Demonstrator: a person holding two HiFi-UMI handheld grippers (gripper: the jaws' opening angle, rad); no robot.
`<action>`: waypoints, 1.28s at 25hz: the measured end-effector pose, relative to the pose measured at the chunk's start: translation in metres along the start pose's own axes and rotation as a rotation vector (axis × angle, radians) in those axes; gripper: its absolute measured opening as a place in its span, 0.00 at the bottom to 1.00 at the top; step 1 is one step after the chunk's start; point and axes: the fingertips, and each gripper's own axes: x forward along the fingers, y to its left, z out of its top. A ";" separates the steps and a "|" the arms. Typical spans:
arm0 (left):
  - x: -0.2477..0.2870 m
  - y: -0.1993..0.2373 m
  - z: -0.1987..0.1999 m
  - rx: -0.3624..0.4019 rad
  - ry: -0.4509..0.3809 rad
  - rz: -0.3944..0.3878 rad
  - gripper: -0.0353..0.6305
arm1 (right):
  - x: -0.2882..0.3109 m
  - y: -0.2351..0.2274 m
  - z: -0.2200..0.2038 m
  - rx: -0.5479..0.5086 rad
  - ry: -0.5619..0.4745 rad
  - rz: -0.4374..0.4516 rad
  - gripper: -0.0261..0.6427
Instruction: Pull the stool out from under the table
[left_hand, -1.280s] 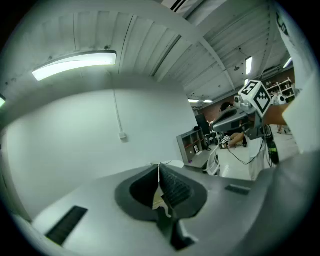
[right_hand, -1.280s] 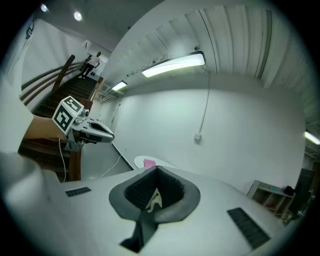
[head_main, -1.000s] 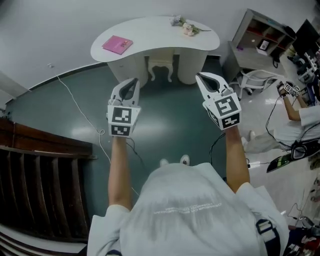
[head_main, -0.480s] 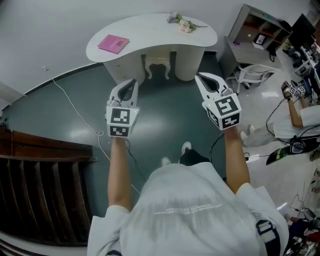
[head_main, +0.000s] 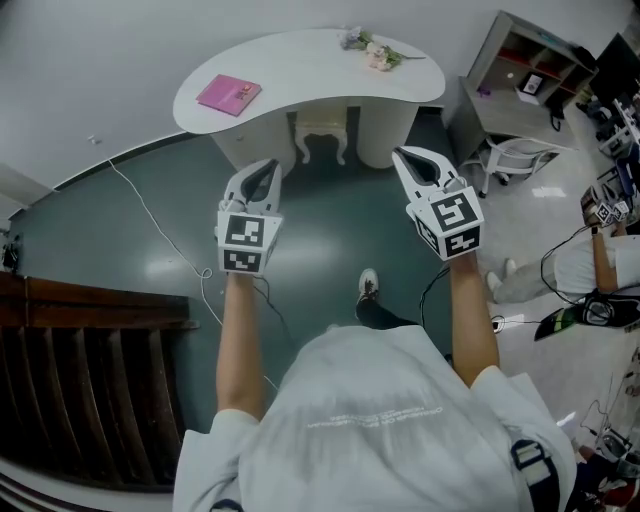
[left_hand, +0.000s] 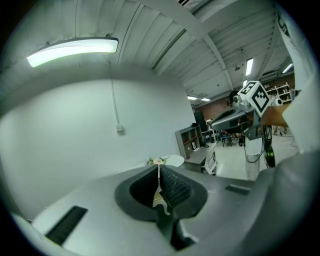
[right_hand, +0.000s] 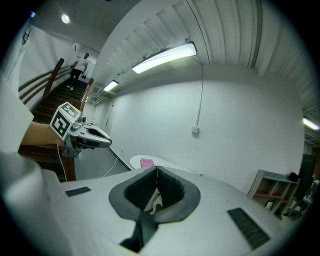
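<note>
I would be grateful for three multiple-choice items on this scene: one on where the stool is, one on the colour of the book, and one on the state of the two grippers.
1. Where is the stool?
A. Out in the middle of the floor
B. Under the white table
C. Beside the wooden staircase

2. What colour is the book on the table?
A. Blue
B. Green
C. Pink

3. How do the jaws of the left gripper and the right gripper stand?
A. Both together, with nothing between them
B. Both wide apart
C. The left closed on the stool, the right apart

Answers:
1 B: the head view shows the stool's legs in the recess beneath the tabletop.
2 C: the book is a pink patch on the white top.
3 A: in each gripper view the pads meet and hold nothing.
</note>
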 end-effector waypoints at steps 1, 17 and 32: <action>0.007 0.004 0.003 0.001 0.001 0.006 0.08 | 0.007 -0.007 0.002 0.003 -0.006 0.003 0.06; 0.150 0.028 0.011 -0.027 0.067 0.052 0.08 | 0.107 -0.119 -0.021 0.012 -0.013 0.074 0.06; 0.242 0.037 -0.037 -0.085 0.136 0.056 0.08 | 0.189 -0.165 -0.085 0.081 0.062 0.119 0.06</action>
